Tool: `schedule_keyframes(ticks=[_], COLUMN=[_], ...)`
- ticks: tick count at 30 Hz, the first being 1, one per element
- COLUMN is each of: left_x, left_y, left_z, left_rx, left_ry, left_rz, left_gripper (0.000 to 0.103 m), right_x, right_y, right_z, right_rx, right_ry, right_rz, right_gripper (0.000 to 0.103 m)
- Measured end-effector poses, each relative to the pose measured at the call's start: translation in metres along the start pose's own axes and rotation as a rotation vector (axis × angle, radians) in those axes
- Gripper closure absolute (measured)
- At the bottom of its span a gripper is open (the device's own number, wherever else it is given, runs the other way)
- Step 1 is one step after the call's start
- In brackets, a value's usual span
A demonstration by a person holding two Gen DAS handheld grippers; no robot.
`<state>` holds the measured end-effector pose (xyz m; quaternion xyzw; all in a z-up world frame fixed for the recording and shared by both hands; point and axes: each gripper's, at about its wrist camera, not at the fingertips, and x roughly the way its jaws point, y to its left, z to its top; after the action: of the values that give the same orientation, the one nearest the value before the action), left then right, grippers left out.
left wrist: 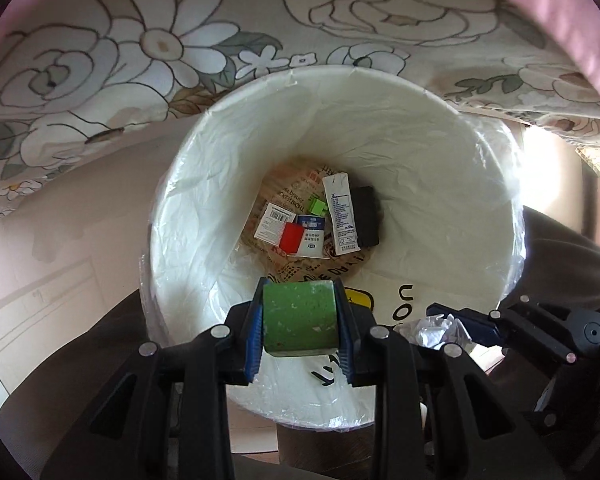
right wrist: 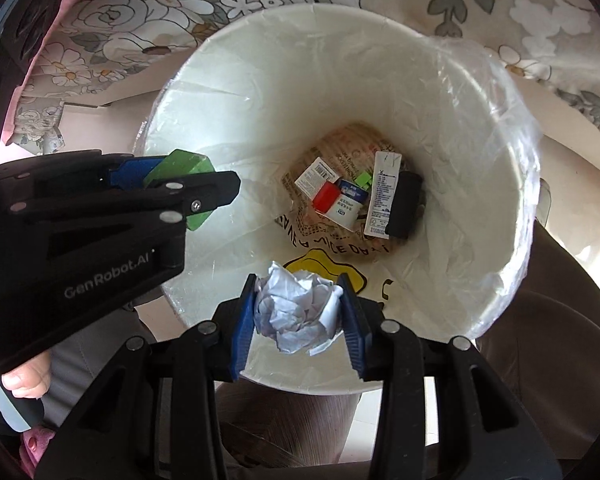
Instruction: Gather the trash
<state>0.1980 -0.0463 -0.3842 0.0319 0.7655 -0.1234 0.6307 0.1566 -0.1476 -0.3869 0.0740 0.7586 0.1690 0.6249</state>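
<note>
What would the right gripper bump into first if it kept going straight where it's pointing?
Probably the trash bin's plastic-lined inside, low down near the litter at the bottom. The right gripper, clamped on a crumpled paper ball, points down into the open bin with nothing else in its path; exact depth is unclear.

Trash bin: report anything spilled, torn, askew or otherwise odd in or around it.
Nothing stands out. The trash bin stands upright, its plastic liner folded over the rim, the discarded packets lying inside at the bottom.
</note>
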Motion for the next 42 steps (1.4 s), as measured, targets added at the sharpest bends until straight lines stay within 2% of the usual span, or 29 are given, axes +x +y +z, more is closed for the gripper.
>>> schedule_keyframes(ticks=[8,9,10,11,12,19,27,42], left_x=[0.029,0.029,0.029,0.028,0.026,0.021,0.010,-0.062], left_y=[0.005,0.005,0.005,0.006,0.006,0.004,-0.003,-0.004], left_z=[0.011,0.012,0.013,0.013,0.014,0.012,0.001,-0.044], left_rx=[-0.038,-0.042,-0.047,-0.053,-0.056,-0.040,0.004,0.057], left_ry=[0.062,0.061,0.061,0.055,0.046,0.041,0.005,-0.175], left_rz=[0.002,0.005,0.005,0.006,0.005,-0.004,0.049,0.151], left_gripper=[0.068,0.064,0.051,0.043,0.041,0.041,0.041,0.038], right_x=[0.022,0.023,0.024,0.025,0.025,0.025,0.007,-0.046], right_y=[0.000,-0.002,-0.003,-0.004,-0.006,-0.005,0.004,0.025], right_z=[0.008,0.009,0.010,0.012,0.012,0.011,0.002,-0.030], right_rx=[-0.058,-0.055,-0.052,-0.047,-0.045,-0.063,-0.067,-0.123], right_ry=[0.009,0.006,0.007,0.003,-0.008,-0.043,-0.070,-0.180], right_rz=[-0.090,-0.089,-0.095,-0.109,-0.125,-0.145,-0.182,-0.240], right_gripper=[0.059,0.055,0.048,0.046,0.043,0.043,0.043,0.043])
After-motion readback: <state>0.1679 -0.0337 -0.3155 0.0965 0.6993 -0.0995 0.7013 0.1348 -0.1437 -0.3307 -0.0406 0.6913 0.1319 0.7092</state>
